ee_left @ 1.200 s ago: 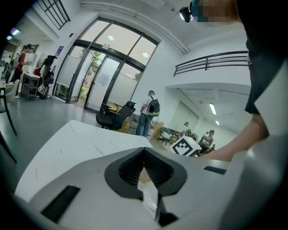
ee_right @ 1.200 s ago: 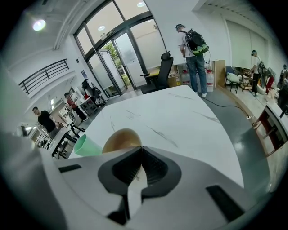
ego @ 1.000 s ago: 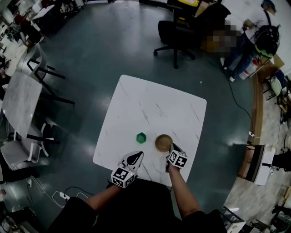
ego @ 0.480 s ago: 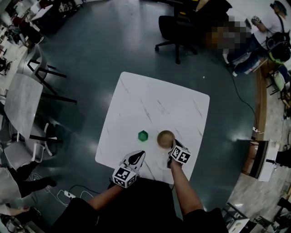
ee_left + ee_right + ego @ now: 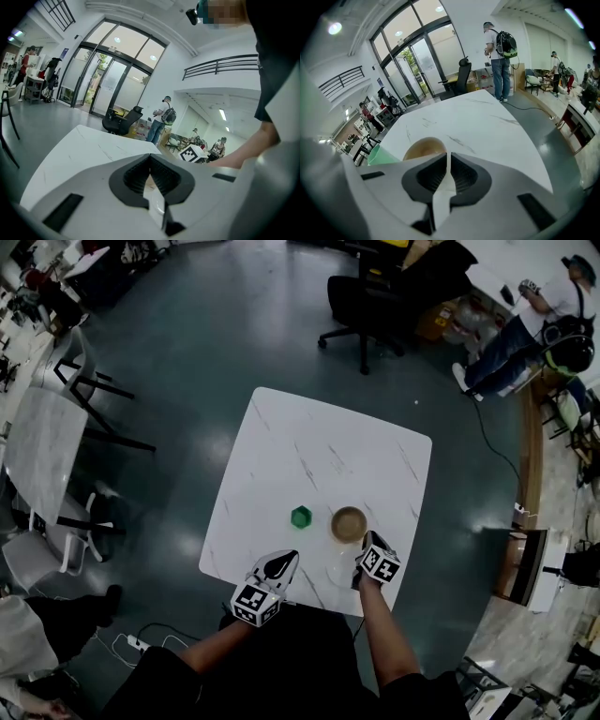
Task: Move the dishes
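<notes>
Both claws are closed and empty: left claw [image 5: 283, 562], right claw [image 5: 368, 543]. The brown bowl [image 5: 349, 523] stands by the desk's [image 5: 309, 446] near edge, just before the right claw; open it wide, then pinch the rim firmly.

Black office chair [image 5: 370, 306], backpacked person [image 5: 539, 310]

Beside the near edge of the white marble-veined square table [image 5: 319, 456], the person is wearing a black top, its sleeves ending short of the forearms. Over that same edge, the left gripper [image 5: 151, 174] and the right gripper [image 5: 446, 172] are showing pale grey moulded shells with black ribbed pads [image 5: 164, 177] and dark rectangular slots. Each is bearing a white cube [image 5: 255, 601] printed with black square markers.
</notes>
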Demonstrator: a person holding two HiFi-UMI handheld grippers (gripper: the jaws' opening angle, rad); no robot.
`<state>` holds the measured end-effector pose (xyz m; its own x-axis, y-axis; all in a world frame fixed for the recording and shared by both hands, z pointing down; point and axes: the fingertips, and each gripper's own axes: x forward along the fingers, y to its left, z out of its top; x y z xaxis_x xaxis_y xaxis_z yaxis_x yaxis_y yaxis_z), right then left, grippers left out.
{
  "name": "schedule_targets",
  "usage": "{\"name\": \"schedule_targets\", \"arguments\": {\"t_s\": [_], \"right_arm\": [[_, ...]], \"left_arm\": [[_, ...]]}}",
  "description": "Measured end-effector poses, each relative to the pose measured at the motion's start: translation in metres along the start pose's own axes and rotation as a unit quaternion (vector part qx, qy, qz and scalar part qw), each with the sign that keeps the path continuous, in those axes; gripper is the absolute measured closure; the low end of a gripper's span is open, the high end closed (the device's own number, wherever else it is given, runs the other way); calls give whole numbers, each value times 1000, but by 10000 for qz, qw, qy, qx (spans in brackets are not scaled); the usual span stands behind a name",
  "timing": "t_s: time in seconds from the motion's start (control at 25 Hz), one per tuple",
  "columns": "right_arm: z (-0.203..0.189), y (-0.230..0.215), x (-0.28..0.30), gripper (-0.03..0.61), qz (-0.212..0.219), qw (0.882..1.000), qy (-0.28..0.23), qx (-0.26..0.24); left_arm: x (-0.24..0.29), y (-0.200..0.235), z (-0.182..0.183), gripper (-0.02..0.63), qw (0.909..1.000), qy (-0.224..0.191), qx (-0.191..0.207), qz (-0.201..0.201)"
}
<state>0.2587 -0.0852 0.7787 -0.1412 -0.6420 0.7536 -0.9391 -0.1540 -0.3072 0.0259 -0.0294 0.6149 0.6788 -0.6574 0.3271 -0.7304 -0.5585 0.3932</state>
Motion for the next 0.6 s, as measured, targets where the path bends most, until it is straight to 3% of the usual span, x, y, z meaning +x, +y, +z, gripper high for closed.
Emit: {"name": "schedule_targets", "arguments": {"t_s": [0.28,0.44,0.6], "right_arm": [[-13,5,-53,554,-104,9997,-213,61],[-35,14,-83,555,-130,9997,-183,-20],[-59,7,-96,554,-347,9993,-111,-116]], "left_arm": [[-13,4,0,598,9995,11,-46,-323],[-13,-1,-12,598,9972,213,-82,-715],[0,-8,-30,598,9913,555,131,-1183]]}}
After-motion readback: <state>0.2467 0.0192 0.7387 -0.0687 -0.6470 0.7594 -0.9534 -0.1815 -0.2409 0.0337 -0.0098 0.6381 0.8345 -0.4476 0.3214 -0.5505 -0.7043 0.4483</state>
